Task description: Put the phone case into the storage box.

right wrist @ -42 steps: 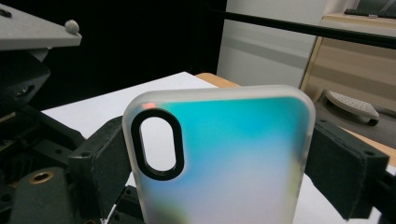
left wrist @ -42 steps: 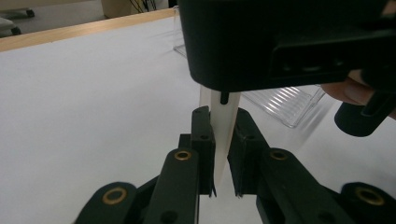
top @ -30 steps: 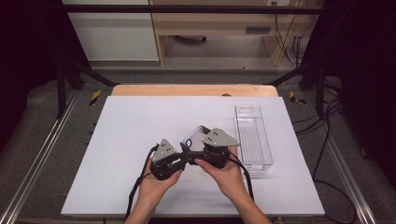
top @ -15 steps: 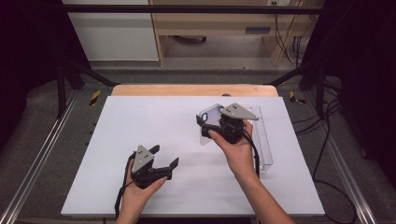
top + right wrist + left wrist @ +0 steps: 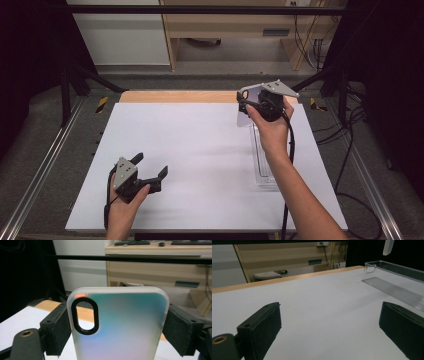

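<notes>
My left claw low over white bench, near front-left corner; jaws just been opening, now wide apart, nothing between. Clear plastic tray lies on bench at right side. My right claw raised above tray's far end, clamped across sides of iridescent translucent phone case with oval camera cutout, held upright.
</notes>
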Motion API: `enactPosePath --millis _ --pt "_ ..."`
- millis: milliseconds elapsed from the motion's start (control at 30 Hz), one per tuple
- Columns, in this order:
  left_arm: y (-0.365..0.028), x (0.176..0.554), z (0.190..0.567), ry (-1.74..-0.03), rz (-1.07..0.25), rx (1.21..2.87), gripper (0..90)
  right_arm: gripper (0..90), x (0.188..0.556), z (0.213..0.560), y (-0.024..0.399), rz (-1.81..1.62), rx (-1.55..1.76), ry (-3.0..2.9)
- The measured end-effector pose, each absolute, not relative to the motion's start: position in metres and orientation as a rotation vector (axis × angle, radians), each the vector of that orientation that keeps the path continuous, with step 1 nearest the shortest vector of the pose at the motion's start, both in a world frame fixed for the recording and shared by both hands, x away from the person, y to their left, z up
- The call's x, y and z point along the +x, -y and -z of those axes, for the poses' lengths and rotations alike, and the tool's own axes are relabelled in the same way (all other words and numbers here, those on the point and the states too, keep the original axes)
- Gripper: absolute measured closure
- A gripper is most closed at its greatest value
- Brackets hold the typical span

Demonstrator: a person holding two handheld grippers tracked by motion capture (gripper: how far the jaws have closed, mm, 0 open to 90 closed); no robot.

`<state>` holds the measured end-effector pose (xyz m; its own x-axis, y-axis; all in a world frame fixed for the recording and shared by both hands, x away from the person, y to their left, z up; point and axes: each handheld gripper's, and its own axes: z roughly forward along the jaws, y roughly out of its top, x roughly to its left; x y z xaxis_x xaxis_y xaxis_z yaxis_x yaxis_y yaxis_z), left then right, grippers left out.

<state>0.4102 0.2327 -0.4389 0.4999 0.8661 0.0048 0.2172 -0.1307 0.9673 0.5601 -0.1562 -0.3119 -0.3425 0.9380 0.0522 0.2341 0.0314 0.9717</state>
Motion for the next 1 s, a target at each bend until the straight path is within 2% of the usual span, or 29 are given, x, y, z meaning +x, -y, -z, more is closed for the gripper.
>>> enactPosePath --millis 233,433,1000 --pt "-0.242 0.402 0.446 -0.908 -0.793 1.668 3.3 17.4 0.576 0.306 0.179 -1.305 1.235 -1.585" --pt "-0.253 0.4 0.45 -0.929 -0.795 1.607 3.3 17.4 0.593 0.315 0.192 -1.268 1.277 -1.543" --pt "-0.256 0.401 0.454 -0.849 -0.829 1.582 0.9 17.5 0.612 0.346 0.2 -1.17 1.334 -1.513"
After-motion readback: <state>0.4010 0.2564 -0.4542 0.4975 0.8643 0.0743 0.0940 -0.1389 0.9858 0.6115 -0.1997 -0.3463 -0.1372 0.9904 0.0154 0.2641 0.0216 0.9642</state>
